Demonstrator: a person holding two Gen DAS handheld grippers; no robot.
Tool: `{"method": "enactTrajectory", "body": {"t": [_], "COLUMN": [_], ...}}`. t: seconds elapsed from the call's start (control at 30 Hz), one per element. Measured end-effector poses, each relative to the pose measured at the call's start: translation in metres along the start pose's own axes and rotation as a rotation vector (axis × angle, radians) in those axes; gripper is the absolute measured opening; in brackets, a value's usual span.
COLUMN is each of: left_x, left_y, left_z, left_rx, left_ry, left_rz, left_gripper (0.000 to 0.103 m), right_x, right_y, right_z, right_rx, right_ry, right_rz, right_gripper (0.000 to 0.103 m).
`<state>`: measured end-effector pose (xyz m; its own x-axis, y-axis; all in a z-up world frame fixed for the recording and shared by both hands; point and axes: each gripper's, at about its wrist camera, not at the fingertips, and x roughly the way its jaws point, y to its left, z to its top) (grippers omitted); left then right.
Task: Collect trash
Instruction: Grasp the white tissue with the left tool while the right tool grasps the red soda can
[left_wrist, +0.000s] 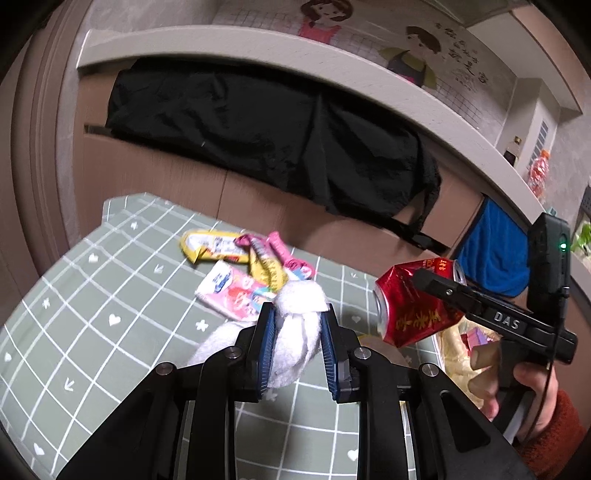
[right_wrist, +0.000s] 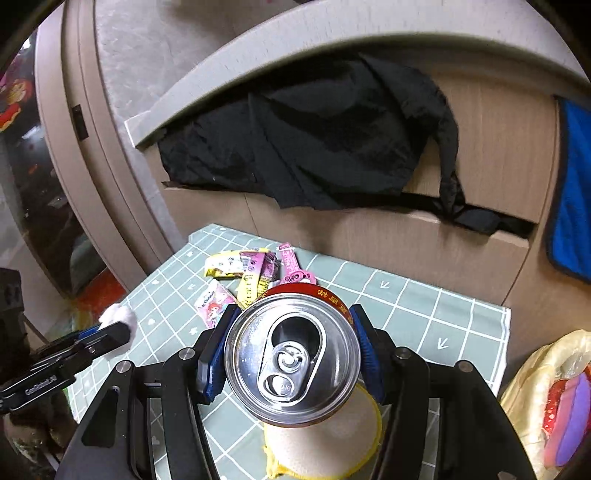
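Note:
My left gripper (left_wrist: 299, 310) is shut on a white crumpled wad (left_wrist: 301, 295), held above the green checked tablecloth (left_wrist: 110, 295). The right wrist view shows this same gripper (right_wrist: 118, 332) and wad (right_wrist: 118, 314) at the left. My right gripper (right_wrist: 293, 314) is shut on a dented red drink can (right_wrist: 291, 354), its opened top facing the camera and the blue pads pressing both sides. From the left wrist view, the can (left_wrist: 410, 314) hangs tilted in the right gripper (left_wrist: 421, 291), lifted off the table. Several snack wrappers (left_wrist: 236, 273) (right_wrist: 243, 277) lie at the table's far edge.
A yellowish bag (right_wrist: 535, 387) with coloured trash inside stands at the right of the table. A round yellow-rimmed mat (right_wrist: 325, 443) lies under the can. Behind the table a black cloth (left_wrist: 277, 140) and a blue cloth (left_wrist: 491, 251) hang over a wooden cabinet.

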<state>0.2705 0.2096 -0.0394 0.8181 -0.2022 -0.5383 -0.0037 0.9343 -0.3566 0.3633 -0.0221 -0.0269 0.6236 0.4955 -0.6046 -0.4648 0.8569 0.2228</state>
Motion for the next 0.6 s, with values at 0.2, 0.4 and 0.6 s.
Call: {"method": "enactTrajectory", "body": {"t": [0.2, 0.4, 0.6], "left_x": [-0.012, -0.025, -0.018], "left_y": [-0.039, -0.096, -0.161], "left_z": [0.025, 0.052, 0.061], "left_rx": [0.079, 0.167, 0.23], "left_ry": [-0.065, -0.147, -0.171], "left_rz": [-0.015, -0.067, -0.132], "left_gripper": [0.025, 0.025, 0.025], "right_x": [-0.047, -0.108, -0.16], "right_y": [-0.003, -0.014, -0.043], "right_z": [0.01, 0.022, 0.026], "right_rx": [-0.029, -0.064, -0.088], "right_ry": [-0.09, -0.197, -0.277], "right_rz": [-0.003, -0.026, -0.099], "right_gripper": [0.055, 0.055, 0.055]}}
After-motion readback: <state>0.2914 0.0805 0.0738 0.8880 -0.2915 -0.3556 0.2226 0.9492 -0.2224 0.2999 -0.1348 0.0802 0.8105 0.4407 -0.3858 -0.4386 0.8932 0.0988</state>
